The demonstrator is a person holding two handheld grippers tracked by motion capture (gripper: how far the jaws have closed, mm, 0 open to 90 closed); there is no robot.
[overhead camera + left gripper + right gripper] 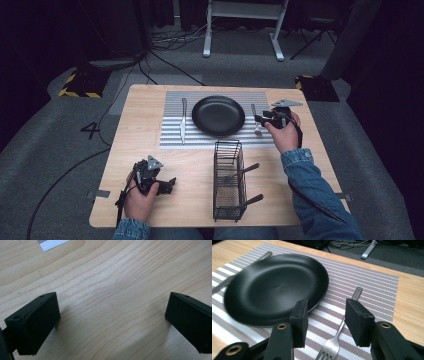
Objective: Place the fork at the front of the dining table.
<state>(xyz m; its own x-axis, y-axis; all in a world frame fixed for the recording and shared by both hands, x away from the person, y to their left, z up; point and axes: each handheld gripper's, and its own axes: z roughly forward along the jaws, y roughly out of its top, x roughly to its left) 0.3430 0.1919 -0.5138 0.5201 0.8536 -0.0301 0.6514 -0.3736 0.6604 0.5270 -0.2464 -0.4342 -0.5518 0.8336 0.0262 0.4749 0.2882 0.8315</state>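
Note:
A black plate [218, 116] sits in the middle of a grey-and-white striped placemat [170, 135]. A knife [183, 120] lies to its left and a fork [253, 110] to its right. My right gripper [260, 120] hovers over the fork at the plate's right rim. In the right gripper view this gripper [325, 307] is open, with the fork [332, 347] lying on the placemat [374, 287] below the gap, untouched, and the plate [274, 287] just to the left. My left gripper [169, 186] rests low over bare wood at the front left, jaws wide open [112, 300] and empty.
A black wire basket [229, 175] stands at the table's front centre, between my two forearms. It holds two dark-handled utensils [245, 171]. The wooden table [135, 150] is bare around the left gripper. A corner of the placemat [52, 243] is visible in the left gripper view.

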